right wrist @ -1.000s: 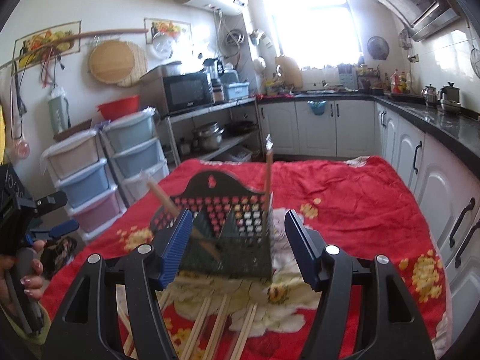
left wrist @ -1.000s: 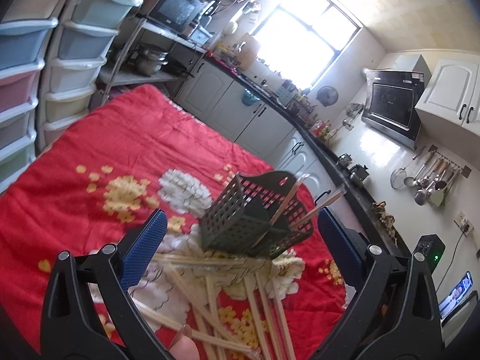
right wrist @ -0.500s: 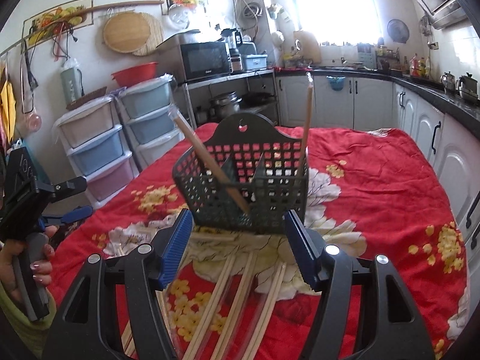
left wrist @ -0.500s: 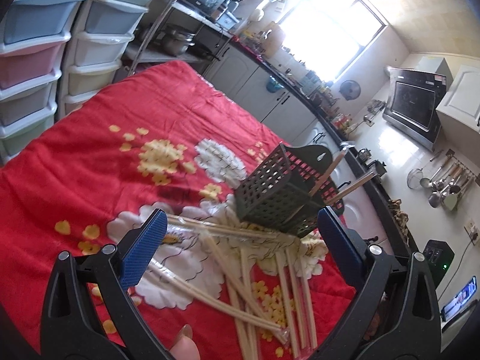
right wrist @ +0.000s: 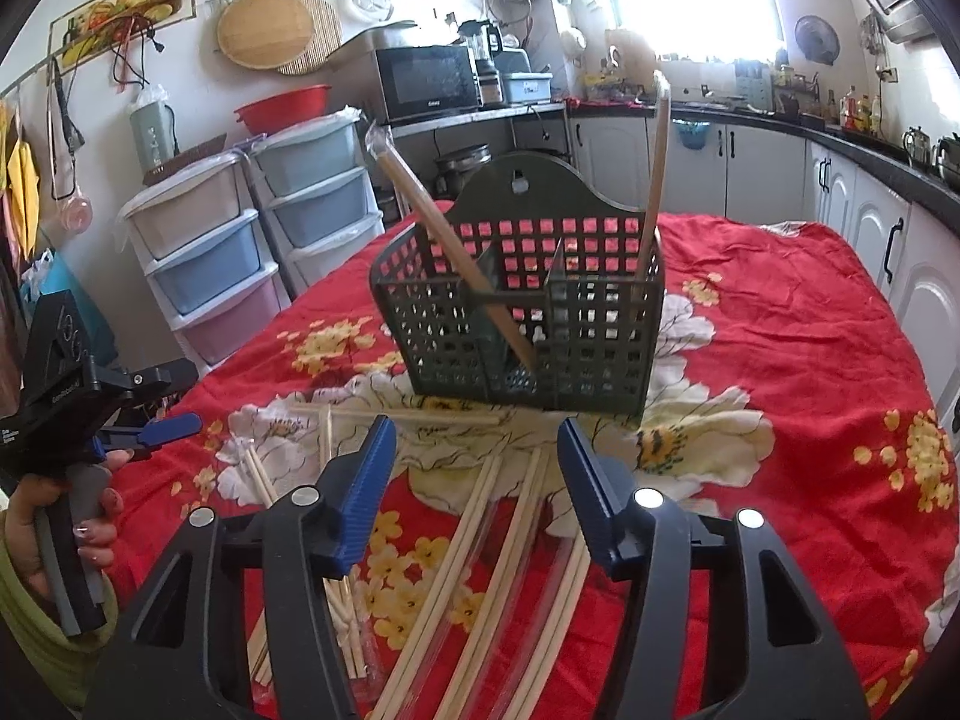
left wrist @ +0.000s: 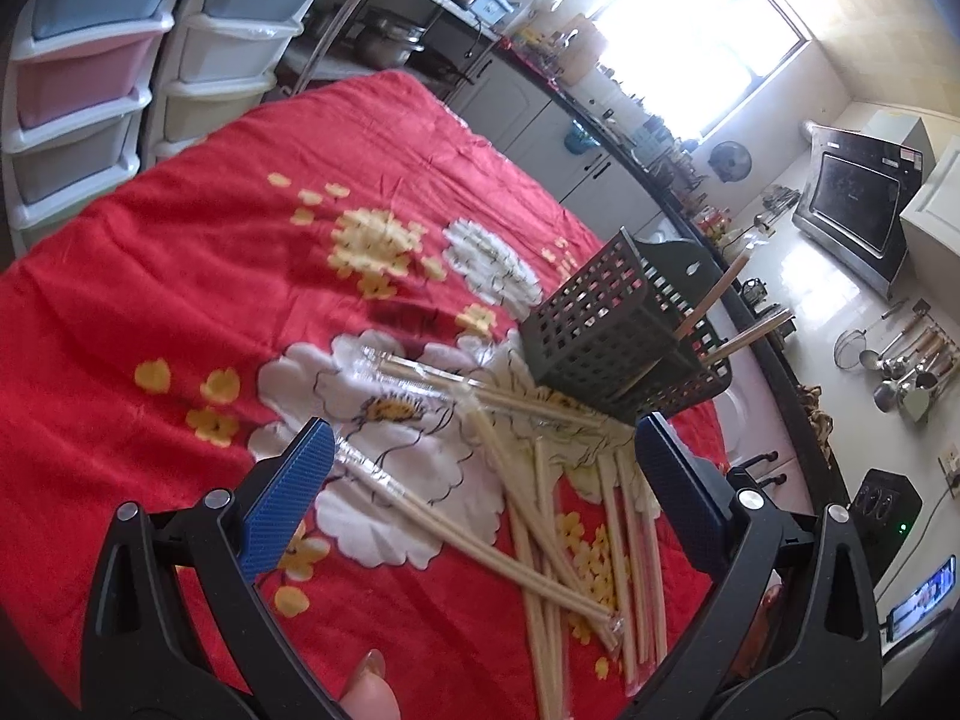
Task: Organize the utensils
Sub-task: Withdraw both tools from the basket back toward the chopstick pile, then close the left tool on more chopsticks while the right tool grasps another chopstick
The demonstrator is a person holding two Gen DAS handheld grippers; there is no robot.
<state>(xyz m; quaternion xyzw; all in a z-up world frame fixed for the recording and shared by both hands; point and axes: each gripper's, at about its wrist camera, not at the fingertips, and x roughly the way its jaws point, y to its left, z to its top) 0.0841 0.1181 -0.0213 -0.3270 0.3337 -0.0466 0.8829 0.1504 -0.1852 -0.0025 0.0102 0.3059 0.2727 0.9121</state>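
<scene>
Home kitchen: white cabinets (right wrist: 750,162) under a dark countertop (right wrist: 870,150), microwave (right wrist: 426,81), hanging ladles (left wrist: 906,360), plastic drawer units (right wrist: 204,264).

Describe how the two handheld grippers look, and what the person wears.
Both the left gripper and the right gripper have black plastic frames, silver bolts and ribbed blue finger pads. From the right wrist view, the left one has a grey handle. A green sleeve covers the wrist.

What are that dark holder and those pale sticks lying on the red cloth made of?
The holder looks like moulded matte plastic: a thin, even grid of square holes. The sticks seem to be bamboo or light wood, each pair in a glossy clear wrapper.
</scene>
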